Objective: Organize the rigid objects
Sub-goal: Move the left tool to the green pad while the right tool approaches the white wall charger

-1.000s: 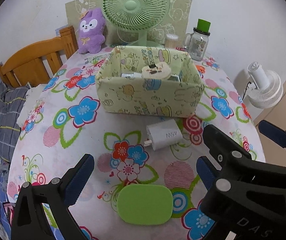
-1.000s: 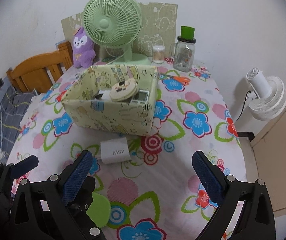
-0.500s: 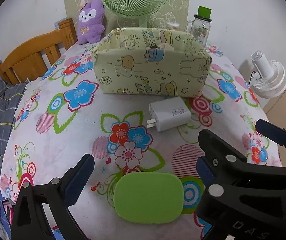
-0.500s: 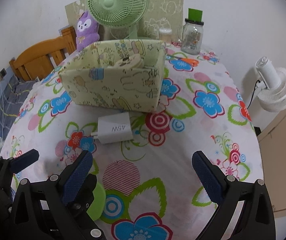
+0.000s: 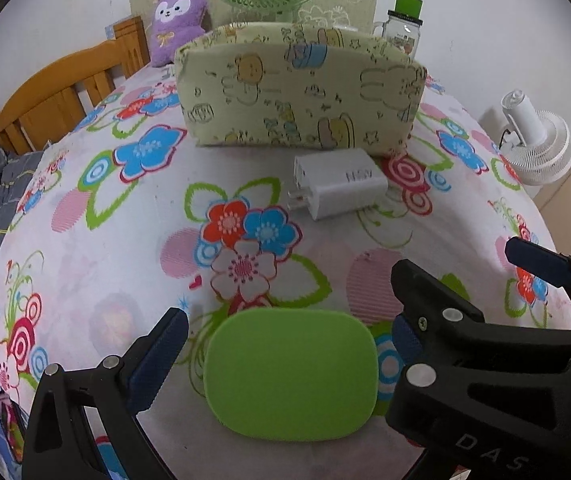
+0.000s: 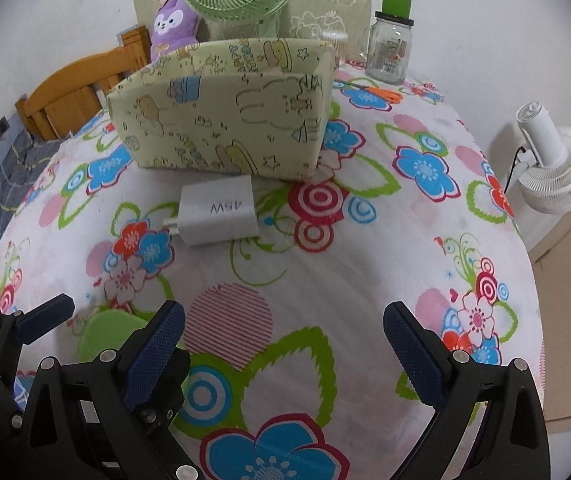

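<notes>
Hovering low over a flowered tablecloth, the left gripper is spread wide around a flat green rounded pad lying between its fingers, not yet touching. Beside it the right gripper is also spread, holding nothing. A white 45W charger lies just before a cartoon-print fabric box.
</notes>
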{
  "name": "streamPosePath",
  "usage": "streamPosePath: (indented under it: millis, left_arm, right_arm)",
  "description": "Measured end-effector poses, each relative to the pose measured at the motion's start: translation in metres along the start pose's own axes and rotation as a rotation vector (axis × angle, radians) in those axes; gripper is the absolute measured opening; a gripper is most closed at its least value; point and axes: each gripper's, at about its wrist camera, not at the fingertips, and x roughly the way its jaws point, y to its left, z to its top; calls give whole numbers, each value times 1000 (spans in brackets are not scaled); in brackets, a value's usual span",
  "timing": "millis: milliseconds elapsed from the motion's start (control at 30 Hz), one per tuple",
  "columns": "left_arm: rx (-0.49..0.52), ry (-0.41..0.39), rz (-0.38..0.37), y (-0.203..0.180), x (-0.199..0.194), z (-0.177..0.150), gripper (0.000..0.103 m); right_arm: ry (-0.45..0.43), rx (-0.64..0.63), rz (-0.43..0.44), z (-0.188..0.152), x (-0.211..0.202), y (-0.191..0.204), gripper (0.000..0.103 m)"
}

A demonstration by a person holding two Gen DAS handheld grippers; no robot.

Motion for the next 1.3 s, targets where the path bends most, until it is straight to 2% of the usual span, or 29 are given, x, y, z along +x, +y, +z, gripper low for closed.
streamPosePath:
  millis: [300,767,800,867,1300]
  left_arm:
    - [0,21,-9,-4,6,-13,103]
    - [-13,18,46,-10,9,-22,103]
    - [-12,20,47,-10,9,-22,103]
    - [-23,20,54,-9,7,-22,96]
    - [-7,15,47,-7,10,-5,95]
  right_arm:
    - [26,-1,-7,-12,8,-1,101]
    - [49,-15,-8,-19,15,-2,101]
    - [49,-16,-6,-19,15,-1,101]
    - [48,-16,-2,-18,15,-1,101]
    - [22,-36,13,1,21,9,101]
